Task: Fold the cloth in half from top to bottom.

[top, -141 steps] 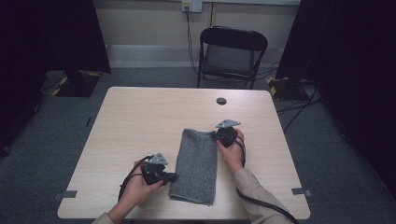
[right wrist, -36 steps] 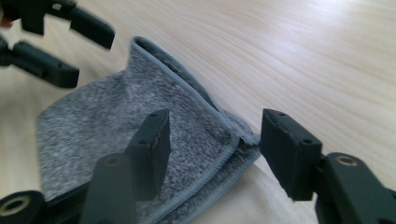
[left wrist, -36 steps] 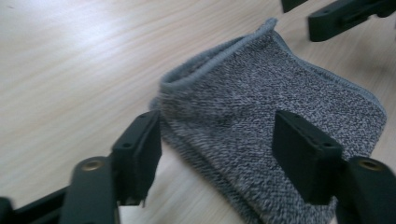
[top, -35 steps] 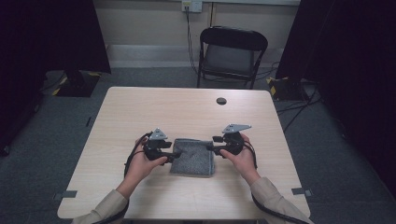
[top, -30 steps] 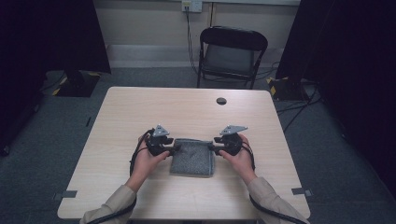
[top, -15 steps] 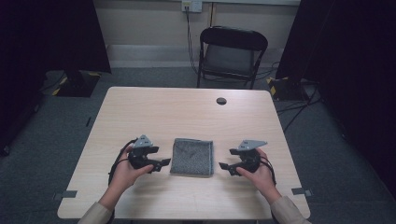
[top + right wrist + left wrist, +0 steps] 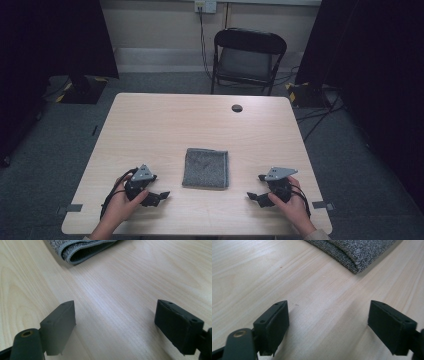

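A grey knitted cloth [image 7: 206,167] lies folded into a small square near the middle front of the wooden table [image 7: 200,125]. My left gripper [image 7: 159,197] rests on the table to the cloth's front left, open, its jaws wide apart over bare wood. In the left gripper view the folded cloth [image 7: 352,251] lies ahead, apart from the fingertips. My right gripper [image 7: 253,191] sits to the cloth's front right, also open and holding nothing. The right gripper view shows the cloth's rolled edge [image 7: 80,248] at the top left.
A small dark round cap [image 7: 237,108] sits in the table's far right part. Behind the table stands a black folding chair [image 7: 247,57]. Dark curtains flank the room, and cables run across the floor at the right.
Both grippers let go of the cloth's side edges and drew back toward the front edge, left one leftward, right one rightward. Earlier the cloth was longer; it is now folded into a square.
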A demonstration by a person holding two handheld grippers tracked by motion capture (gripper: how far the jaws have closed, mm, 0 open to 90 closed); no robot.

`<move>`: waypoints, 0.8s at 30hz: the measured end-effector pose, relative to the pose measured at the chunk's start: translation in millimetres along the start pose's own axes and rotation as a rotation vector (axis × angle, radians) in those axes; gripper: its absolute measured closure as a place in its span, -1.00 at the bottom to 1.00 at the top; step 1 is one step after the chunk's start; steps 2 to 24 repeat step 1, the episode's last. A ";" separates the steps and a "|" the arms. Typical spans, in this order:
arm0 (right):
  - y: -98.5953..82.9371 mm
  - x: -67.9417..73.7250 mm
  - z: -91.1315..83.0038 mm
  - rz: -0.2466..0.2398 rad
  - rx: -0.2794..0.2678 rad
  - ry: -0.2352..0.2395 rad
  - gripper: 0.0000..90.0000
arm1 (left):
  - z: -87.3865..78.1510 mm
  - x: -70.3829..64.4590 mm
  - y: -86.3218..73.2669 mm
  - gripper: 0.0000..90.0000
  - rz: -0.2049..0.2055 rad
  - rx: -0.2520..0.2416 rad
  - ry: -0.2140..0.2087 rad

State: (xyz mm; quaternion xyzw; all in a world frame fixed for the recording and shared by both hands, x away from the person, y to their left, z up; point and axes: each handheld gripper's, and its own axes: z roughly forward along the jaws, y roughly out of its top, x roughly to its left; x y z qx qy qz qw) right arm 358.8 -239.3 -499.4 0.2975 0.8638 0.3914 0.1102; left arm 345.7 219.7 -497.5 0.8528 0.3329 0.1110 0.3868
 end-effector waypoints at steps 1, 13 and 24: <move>-0.2 0.0 -0.2 -0.003 0.002 -0.002 -0.63 | 0.8 -0.3 0.1 -0.65 0.013 0.000 0.007; -0.2 0.0 -0.2 -0.003 0.002 -0.002 -0.63 | 0.8 -0.3 0.1 -0.65 0.013 0.000 0.007; -0.2 0.0 -0.2 -0.003 0.002 -0.002 -0.63 | 0.8 -0.3 0.1 -0.65 0.013 0.000 0.007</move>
